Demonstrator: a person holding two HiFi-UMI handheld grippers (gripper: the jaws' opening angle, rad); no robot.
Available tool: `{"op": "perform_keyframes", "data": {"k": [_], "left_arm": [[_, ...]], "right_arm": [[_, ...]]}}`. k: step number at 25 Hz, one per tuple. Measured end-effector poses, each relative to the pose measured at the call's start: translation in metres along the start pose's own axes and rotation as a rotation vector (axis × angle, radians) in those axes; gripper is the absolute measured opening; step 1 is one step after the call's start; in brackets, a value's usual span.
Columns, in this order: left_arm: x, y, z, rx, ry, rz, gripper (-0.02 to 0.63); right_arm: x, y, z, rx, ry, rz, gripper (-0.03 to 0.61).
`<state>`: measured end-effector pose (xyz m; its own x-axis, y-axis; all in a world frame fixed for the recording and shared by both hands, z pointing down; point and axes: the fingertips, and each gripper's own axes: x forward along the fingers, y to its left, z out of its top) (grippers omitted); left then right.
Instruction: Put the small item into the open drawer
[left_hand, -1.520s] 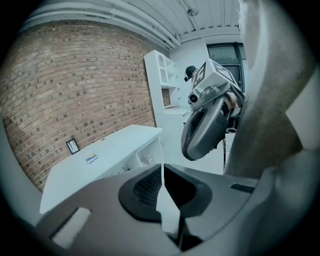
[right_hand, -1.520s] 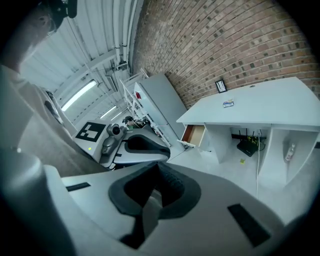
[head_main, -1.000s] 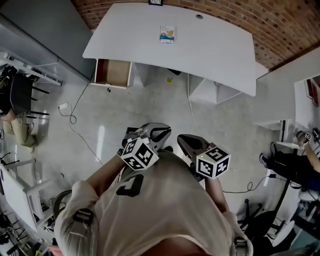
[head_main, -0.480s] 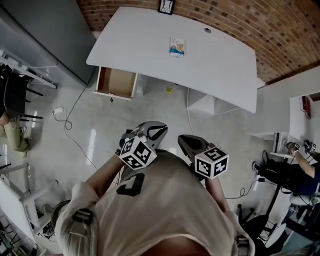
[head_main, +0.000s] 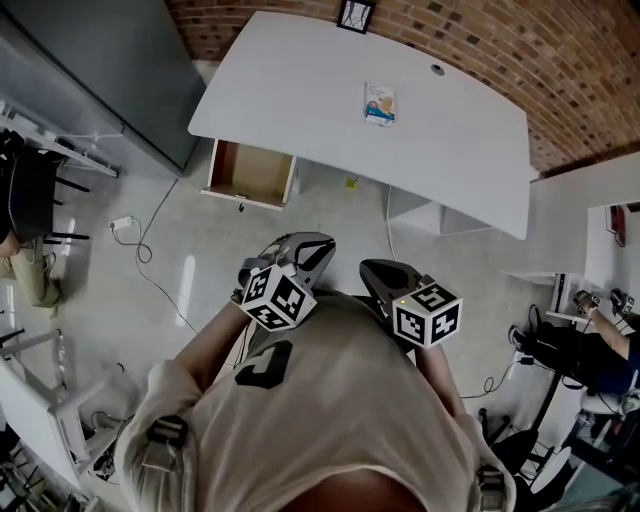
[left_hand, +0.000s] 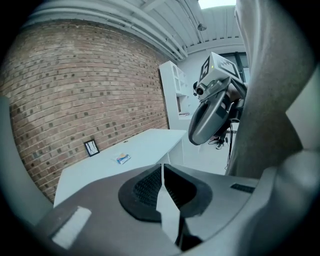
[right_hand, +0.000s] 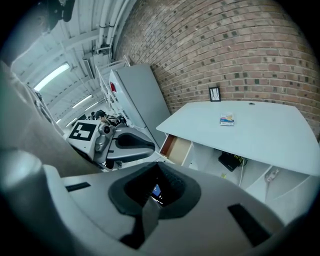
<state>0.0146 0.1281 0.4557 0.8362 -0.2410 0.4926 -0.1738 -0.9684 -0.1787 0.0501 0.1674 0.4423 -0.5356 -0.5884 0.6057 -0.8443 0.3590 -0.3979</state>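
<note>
A small blue-and-orange packet (head_main: 380, 103) lies on the white table (head_main: 290, 90) near its far side; it also shows in the left gripper view (left_hand: 122, 158) and the right gripper view (right_hand: 227, 119). The open wooden drawer (head_main: 250, 172) sticks out under the table's left end, with its inside bare (right_hand: 176, 147). Both grippers are held close to the person's chest, well short of the table. My left gripper (head_main: 322, 245) is shut with nothing in it (left_hand: 162, 167). Beside it my right gripper (head_main: 370, 270) looks shut and empty (right_hand: 157, 187).
A grey cabinet (head_main: 100, 60) stands left of the table, next to the drawer. A framed picture (head_main: 356, 15) leans on the brick wall. Cables and a white plug (head_main: 125, 215) lie on the floor at left. A seated person (head_main: 600, 345) is at the far right.
The table, the packet and the drawer have slid lower and to the right in the head view as the person moves toward them. Both grippers keep their pose in front of the chest.
</note>
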Motion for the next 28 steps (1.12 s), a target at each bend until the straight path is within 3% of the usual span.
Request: {"op": "perform_keyframes", "data": {"k": [14, 20, 28], "left_arm": [[-0.002, 0.075, -0.02, -0.063, 0.044, 0.149, 0.015], [0.04, 0.108, -0.004, -0.046, 0.097, 0.194, 0.015], [0.123, 0.147, 0.022, 0.035, 0.199, 0.159, 0.015]], "right_arm": [[0.06, -0.008, 0.044, -0.093, 0.075, 0.124, 0.002], [0.06, -0.053, 0.072, -0.089, 0.073, 0.169, 0.002], [0.043, -0.132, 0.097, 0.024, 0.041, 0.197, 0.002]]}}
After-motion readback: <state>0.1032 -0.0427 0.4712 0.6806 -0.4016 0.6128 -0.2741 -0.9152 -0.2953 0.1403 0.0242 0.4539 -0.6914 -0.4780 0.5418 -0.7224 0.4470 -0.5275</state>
